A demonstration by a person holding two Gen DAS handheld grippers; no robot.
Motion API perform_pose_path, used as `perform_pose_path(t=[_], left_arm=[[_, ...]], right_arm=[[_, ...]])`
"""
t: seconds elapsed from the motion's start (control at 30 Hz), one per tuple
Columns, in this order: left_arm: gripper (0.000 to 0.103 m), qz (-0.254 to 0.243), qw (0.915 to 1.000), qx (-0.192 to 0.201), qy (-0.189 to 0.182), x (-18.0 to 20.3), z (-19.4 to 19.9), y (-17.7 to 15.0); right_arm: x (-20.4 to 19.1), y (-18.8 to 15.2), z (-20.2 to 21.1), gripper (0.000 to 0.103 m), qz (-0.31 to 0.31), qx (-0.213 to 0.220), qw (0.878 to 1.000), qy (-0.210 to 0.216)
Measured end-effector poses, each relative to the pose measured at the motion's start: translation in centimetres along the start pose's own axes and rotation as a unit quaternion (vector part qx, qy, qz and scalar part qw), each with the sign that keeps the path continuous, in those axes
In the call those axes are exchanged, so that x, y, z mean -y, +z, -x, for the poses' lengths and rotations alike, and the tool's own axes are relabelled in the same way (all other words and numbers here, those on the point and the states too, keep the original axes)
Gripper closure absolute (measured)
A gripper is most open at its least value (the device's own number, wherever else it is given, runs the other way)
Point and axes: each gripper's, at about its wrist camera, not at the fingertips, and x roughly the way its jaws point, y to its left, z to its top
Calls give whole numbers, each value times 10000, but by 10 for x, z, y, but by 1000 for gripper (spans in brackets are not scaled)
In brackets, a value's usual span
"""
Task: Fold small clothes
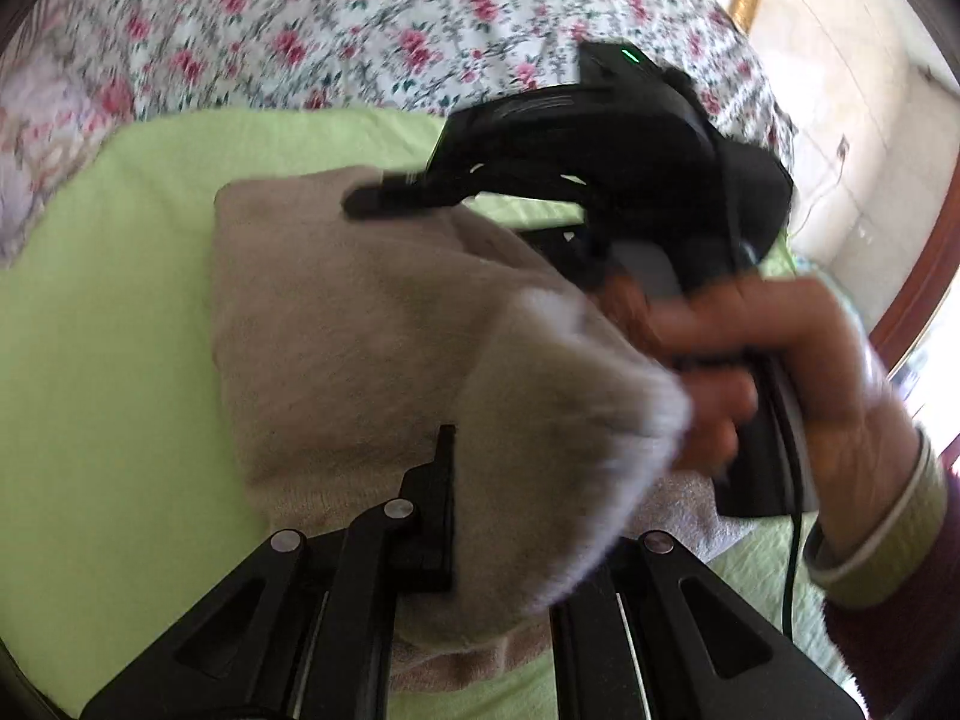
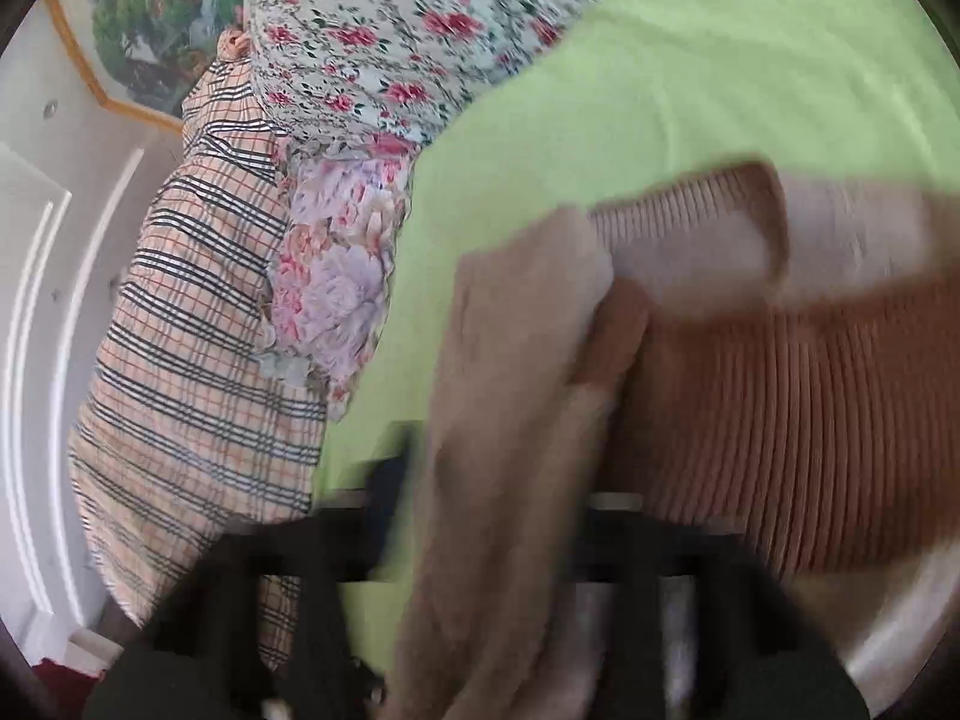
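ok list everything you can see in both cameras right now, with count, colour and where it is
Knit garment: one, beige, on the green sheet, held in both grippers.
Ribbed garment: one, orange-brown, right of the beige one.
Sheet: one, lime green, covering the bed.
Floral cover: one, white with red roses, behind the sheet.
Purple-flower cloth: one, beside the sheet.
Plaid cloth: one, beige with dark stripes, bed edge.
Framed picture: one, gold frame, wall.
Left gripper: black, clamping beige cloth.
Right gripper: black, blurred.
Right hand: on the handle.

No words, labels, brand marks or numbers can be read anywhere from either of my wrist views; the one sign is a small green indicator light [image 1: 628, 54] glowing on my other gripper's black housing
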Motion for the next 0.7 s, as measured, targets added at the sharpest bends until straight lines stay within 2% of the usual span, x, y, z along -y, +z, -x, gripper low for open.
perform_pose_path(t=[0.1,0.17,0.23,0.37,0.53,0.7], left_arm=[[97,-162,9995,143,-226,16,12,11],[97,-286,9982,177,-488,35,13,19],[96,-372,9968,139,-690,54,7,22],[96,-583,9930,-113,-1023,101,-25,17],[96,-660,9892,-517,-1201,127,-61,0],[96,-704,9891,-597,-1151,133,-74,-4]], right_arm=[[-19,-1,32,89,523,215,9982,-184],[-20,-4,71,89,737,452,9953,-425],[-9,-9,99,89,741,610,9929,-706],[38,-30,145,89,430,698,9885,-1274],[81,-50,164,89,200,711,9859,-1503],[84,-49,164,89,505,693,9804,-1773]])
